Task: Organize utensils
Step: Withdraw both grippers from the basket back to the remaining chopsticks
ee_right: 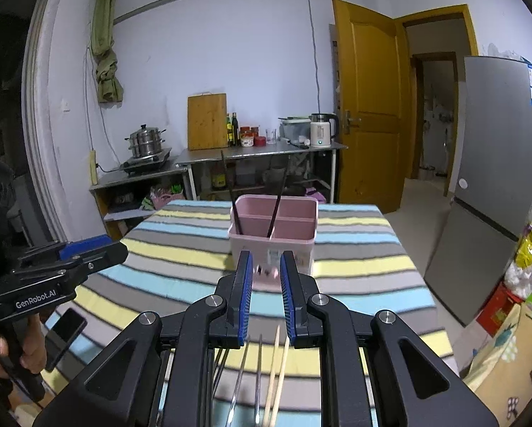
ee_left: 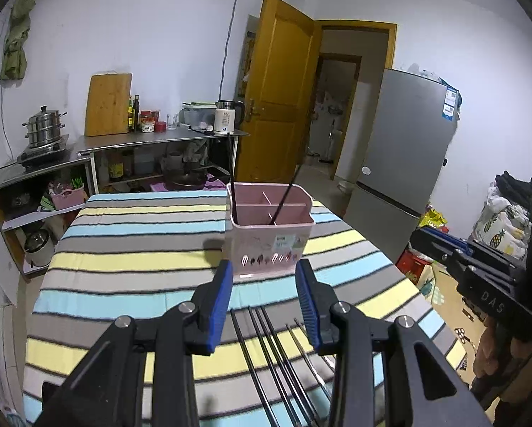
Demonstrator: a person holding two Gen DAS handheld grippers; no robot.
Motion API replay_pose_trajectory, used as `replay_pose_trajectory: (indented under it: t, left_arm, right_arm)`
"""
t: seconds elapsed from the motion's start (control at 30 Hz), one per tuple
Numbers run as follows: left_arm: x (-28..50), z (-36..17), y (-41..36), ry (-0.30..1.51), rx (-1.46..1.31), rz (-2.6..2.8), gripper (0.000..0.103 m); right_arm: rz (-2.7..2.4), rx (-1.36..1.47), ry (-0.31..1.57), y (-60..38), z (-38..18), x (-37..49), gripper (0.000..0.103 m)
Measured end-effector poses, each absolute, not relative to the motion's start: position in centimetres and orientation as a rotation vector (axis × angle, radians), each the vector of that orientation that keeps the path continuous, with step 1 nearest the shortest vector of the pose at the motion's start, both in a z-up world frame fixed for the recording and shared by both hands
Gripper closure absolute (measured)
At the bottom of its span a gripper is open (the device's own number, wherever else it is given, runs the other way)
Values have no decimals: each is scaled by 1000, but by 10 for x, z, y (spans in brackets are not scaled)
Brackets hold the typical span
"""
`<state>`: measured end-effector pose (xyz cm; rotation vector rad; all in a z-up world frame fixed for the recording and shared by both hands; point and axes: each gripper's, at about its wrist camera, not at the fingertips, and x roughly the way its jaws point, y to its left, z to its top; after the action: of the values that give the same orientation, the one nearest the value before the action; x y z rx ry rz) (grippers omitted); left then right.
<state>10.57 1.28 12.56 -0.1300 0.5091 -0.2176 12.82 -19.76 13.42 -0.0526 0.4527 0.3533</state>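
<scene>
A pink divided utensil holder point(ee_left: 267, 238) point(ee_right: 273, 238) stands on the striped table. Two black chopsticks point(ee_left: 288, 194) point(ee_right: 277, 206) lean inside it. My left gripper point(ee_left: 265, 268) hovers just in front of the holder, open, with nothing between its blue pads. Several black chopsticks point(ee_left: 269, 356) lie on the cloth beneath it. My right gripper point(ee_right: 266, 259) also faces the holder from close by, open and empty. Under it lie metal chopsticks point(ee_right: 240, 373) and a wooden pair point(ee_right: 278, 366). Each gripper shows at the edge of the other's view, right gripper point(ee_left: 479, 277), left gripper point(ee_right: 70, 259).
The striped tablecloth point(ee_left: 131, 249) covers the table; its right edge drops to a floor with bags and boxes point(ee_left: 440, 284). A grey fridge point(ee_right: 493, 178) stands right, a steel counter point(ee_right: 259, 151) with kettle, cutting board and pots at the back. A hand point(ee_right: 3, 348) grips the left tool.
</scene>
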Motion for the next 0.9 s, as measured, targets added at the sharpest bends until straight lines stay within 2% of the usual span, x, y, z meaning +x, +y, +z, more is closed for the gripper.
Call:
replay_pose_trajectory:
  t: [0.5,0.9]
  left_arm:
    - [74,79,3,571,-120,-201,65]
    - [92,36,7,697,-124,-187,65]
  right_arm:
    - [354,-24,519,-205,94,92,87]
    - [373,-28,592,-197,66,104,87]
